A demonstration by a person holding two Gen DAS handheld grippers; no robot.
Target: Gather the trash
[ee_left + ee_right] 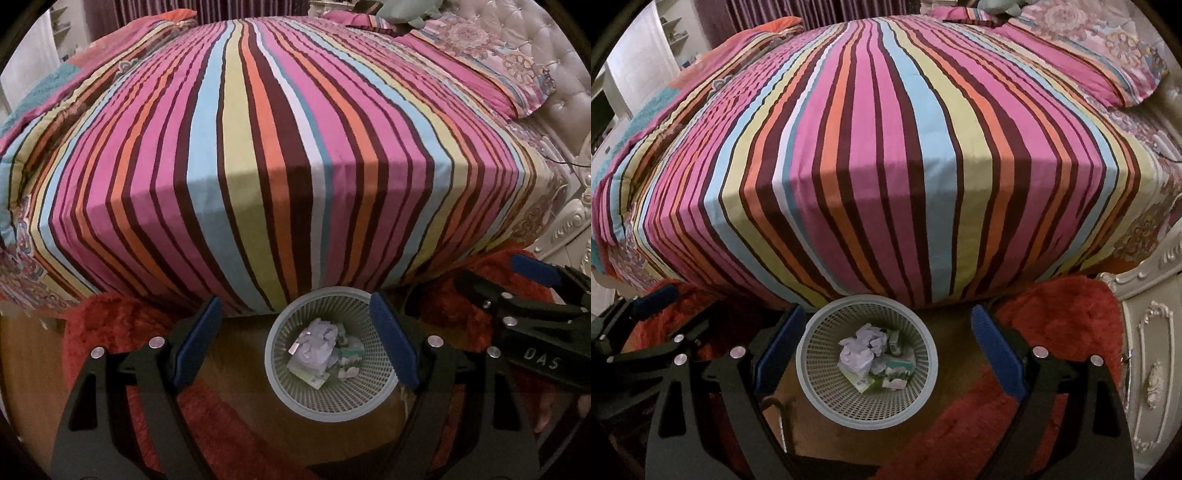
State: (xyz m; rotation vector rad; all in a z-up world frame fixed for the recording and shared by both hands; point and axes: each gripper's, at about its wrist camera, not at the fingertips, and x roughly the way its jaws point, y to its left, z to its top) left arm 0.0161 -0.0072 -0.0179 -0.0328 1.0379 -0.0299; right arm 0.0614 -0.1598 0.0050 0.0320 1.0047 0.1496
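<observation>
Both cams ride on the handheld grippers and look forward along their own fingers, tilted steeply down toward the floor at the side of the bed. The left wrist view sits over the mesh bin (334,354), with that bin right of centre between its blue fingers (201,343). The right wrist view is a bit further right, so the same bin (868,360) lands left of centre. Both frames share the bin, the striped bedspread (280,147) filling the upper half, and the red rug (1052,332). Each cam catches the other gripper at its edge: right gripper (535,295) in the left view, left gripper (646,314) in the right view.
</observation>
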